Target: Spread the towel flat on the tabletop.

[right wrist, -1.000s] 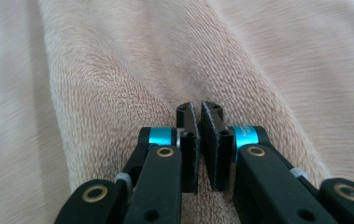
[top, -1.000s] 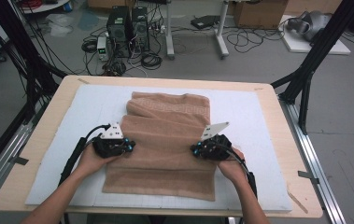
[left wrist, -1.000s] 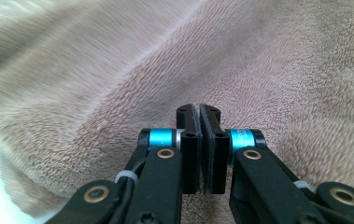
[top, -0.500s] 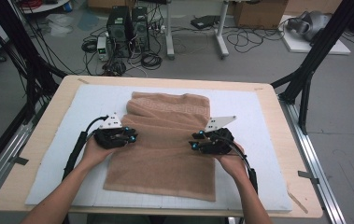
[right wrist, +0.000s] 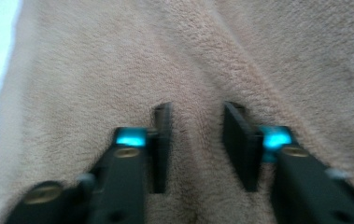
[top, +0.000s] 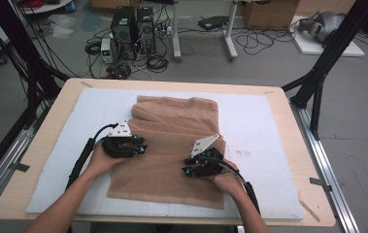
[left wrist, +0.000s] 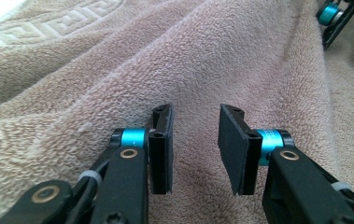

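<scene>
A tan towel [top: 172, 121] lies rumpled on the white mat [top: 259, 126], its patterned band at the far end. My left gripper [top: 140, 145] rests at the towel's left edge. In the left gripper view the left gripper [left wrist: 194, 149] is open over the towel [left wrist: 212, 56], its jaws having just been opening, with nothing pinched between the pads. My right gripper [top: 187, 169] lies on the towel's right part. In the blurred right gripper view the right gripper [right wrist: 195, 144] has just been closing. Its pads still stand apart, and a soft ridge of towel [right wrist: 118, 60] runs into the gap.
The mat covers a wooden table [top: 288, 97] with bare mat left and right of the towel. Black frame struts [top: 327, 53] rise at the back corners. Computers [top: 133, 24], cables and boxes stand on the floor beyond the far edge.
My right gripper has slid toward the near edge and a little left across the towel. My left gripper has stayed at the towel's left edge.
</scene>
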Motion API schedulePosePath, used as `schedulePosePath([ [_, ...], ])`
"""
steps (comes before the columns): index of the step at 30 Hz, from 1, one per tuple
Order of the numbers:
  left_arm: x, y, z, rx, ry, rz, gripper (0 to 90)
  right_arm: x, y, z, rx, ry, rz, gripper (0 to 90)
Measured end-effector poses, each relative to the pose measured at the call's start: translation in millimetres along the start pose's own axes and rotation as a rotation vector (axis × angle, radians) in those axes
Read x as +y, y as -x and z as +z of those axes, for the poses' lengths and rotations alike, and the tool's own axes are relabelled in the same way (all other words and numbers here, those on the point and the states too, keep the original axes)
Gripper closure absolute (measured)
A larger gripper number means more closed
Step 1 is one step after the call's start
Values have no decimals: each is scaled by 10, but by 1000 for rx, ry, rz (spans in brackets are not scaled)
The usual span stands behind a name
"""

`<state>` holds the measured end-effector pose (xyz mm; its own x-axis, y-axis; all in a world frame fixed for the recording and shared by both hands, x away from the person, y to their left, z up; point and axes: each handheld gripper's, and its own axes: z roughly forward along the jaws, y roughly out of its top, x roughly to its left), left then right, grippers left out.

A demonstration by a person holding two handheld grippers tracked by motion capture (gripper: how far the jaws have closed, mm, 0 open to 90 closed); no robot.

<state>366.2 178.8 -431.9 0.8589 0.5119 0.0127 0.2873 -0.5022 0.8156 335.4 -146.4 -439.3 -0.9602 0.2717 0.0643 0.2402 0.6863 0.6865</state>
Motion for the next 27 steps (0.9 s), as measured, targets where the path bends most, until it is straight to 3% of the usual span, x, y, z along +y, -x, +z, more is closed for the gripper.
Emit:
schedulePosePath([
  [2, 9, 3, -21, -3, 16, -4, 652, 8, -33, 0, 29, -5, -24, 858],
  [6, 31, 11, -91, 3, 44, -10, 650, 12, -136, -31, 145, -9, -41, 860],
  [11, 41, 6, -143, 8, 66, -19, 646, 29, -398, -188, 218, 49, -89, 859],
  [14, 50, 30, -154, -4, 68, -11, 641, 10, -578, -295, 268, 56, -124, 857],
  [16, 58, 45, -154, -10, 67, -3, 628, 10, -648, -414, 326, 122, -117, 844],
  [18, 58, 57, -139, -9, 59, 1, 616, 27, -650, -548, 401, 208, -103, 764],
  [20, 45, 65, -110, -13, 38, -8, 601, 40, -564, -637, 342, 221, -76, 682],
  [25, 12, 100, -33, -28, -39, 0, 573, -57, -134, -594, 2, 113, 54, 623],
  [27, -7, 115, -17, -30, -65, 4, 571, -106, -16, -516, -55, 78, 91, 604],
])
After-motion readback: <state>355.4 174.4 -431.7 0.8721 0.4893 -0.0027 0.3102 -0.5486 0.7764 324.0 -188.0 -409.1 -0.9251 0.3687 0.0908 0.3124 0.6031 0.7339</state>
